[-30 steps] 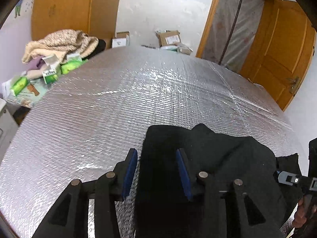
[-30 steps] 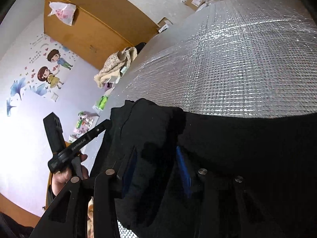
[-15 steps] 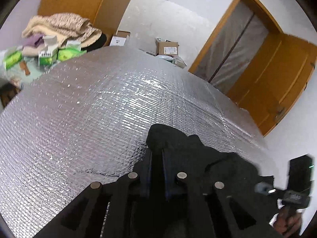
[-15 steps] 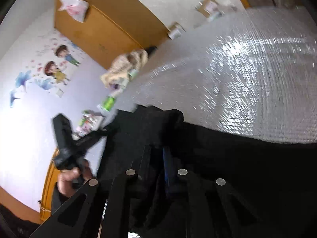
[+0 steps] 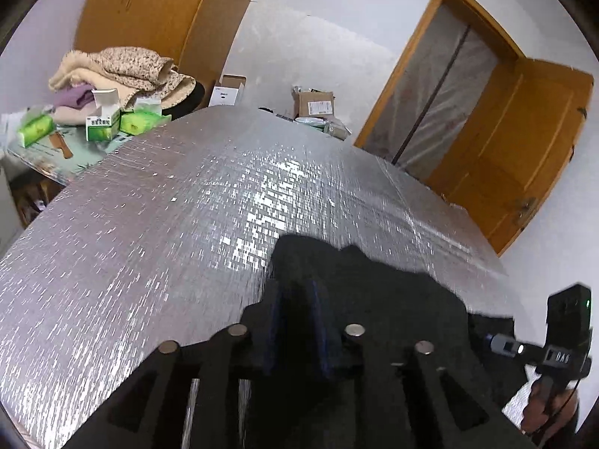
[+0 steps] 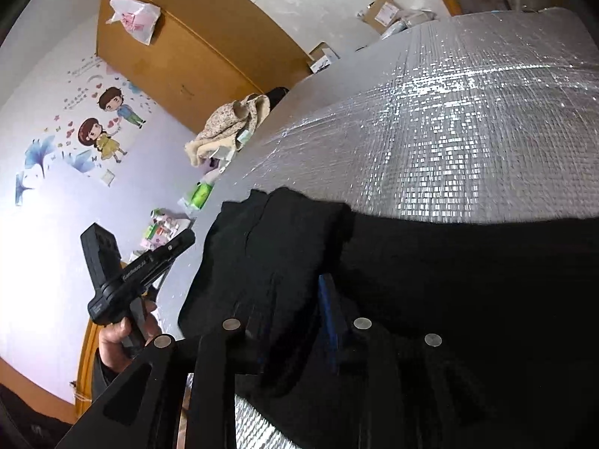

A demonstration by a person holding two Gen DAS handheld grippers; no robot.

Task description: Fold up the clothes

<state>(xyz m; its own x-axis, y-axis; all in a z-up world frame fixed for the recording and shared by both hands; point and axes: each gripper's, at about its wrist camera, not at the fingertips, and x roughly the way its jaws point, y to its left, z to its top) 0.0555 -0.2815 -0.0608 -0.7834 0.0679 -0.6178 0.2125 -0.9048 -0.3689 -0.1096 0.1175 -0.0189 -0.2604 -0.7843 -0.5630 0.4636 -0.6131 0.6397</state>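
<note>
A black garment lies bunched at the near edge of a desk covered in silver foil quilting, and both tongs grip it. In the left wrist view, the left tongs are drawn together with a raised fold of the black cloth pinched between their blue-lined fingers. In the right wrist view, the right tongs are likewise closed on a thick fold of the same garment, with one blue pad showing against the cloth. Beyond the garment the foil stretches away bare. Past the far left corner of the desk sits a heap of beige and speckled blankets, with green boxes just in front of it. Behind the desk stand cardboard cartons, and to its far right an orange wooden door. The person's right hand shows at the garment's right end, the left hand at its left.
</note>
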